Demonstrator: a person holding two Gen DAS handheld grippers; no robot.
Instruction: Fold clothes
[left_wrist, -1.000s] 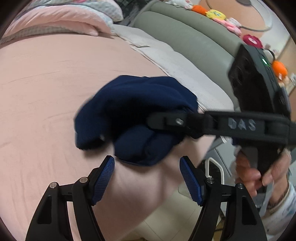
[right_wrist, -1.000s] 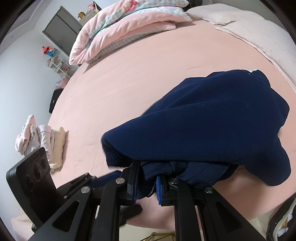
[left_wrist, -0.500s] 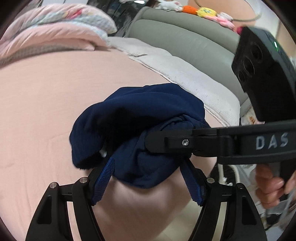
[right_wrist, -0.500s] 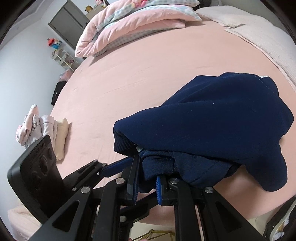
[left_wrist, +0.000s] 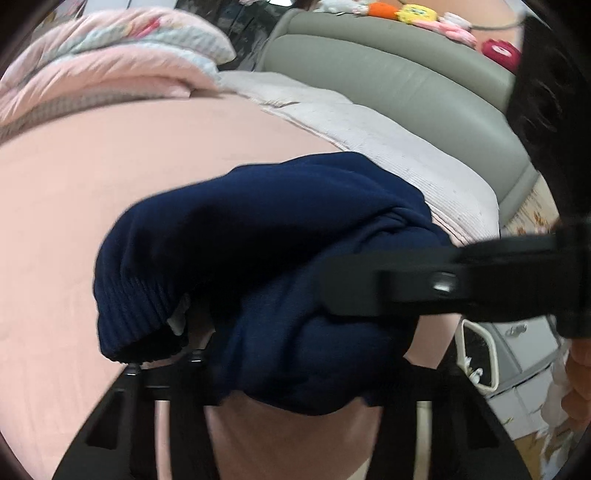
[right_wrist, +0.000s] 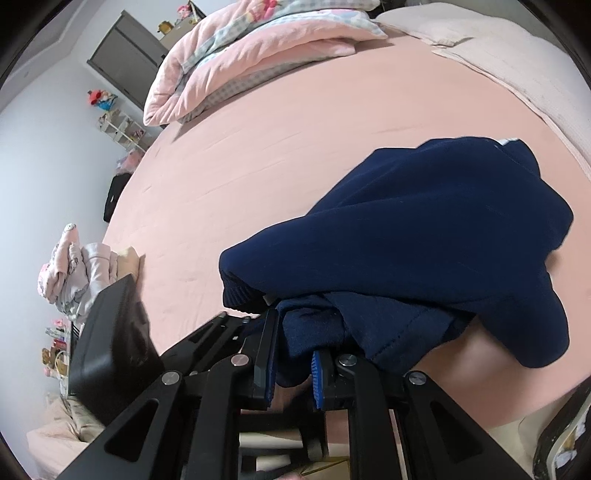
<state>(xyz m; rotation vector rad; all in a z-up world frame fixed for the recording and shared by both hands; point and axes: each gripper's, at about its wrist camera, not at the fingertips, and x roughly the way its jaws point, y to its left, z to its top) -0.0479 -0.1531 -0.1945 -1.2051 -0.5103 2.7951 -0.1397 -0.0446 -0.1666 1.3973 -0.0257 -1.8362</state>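
Note:
A crumpled navy garment (left_wrist: 258, 236) lies on the pink bed (left_wrist: 92, 177) near its front edge. My left gripper (left_wrist: 303, 365) has its jaws closing around the near bundle of cloth, which fills the gap and hides the pads. My right gripper (right_wrist: 291, 373) is shut on a fold of the same navy garment (right_wrist: 424, 221), with its blue pads (right_wrist: 317, 376) clamped on the fabric. In the left wrist view the right gripper's black finger (left_wrist: 388, 291) reaches in from the right onto the cloth. The left gripper's fingers (right_wrist: 221, 325) show at lower left in the right wrist view, by the ribbed hem.
A pink duvet (right_wrist: 240, 48) is heaped at the far end of the bed. Pale folded clothes (right_wrist: 81, 266) sit at the bed's left edge. A grey padded headboard (left_wrist: 388, 85) and a pale blanket (left_wrist: 369, 147) run along the right. White drawers (left_wrist: 524, 350) stand below.
My left gripper came forward and down onto the garment, and its jaws narrowed from wide apart to around the near bundle. The right gripper stayed clamped on the cloth.

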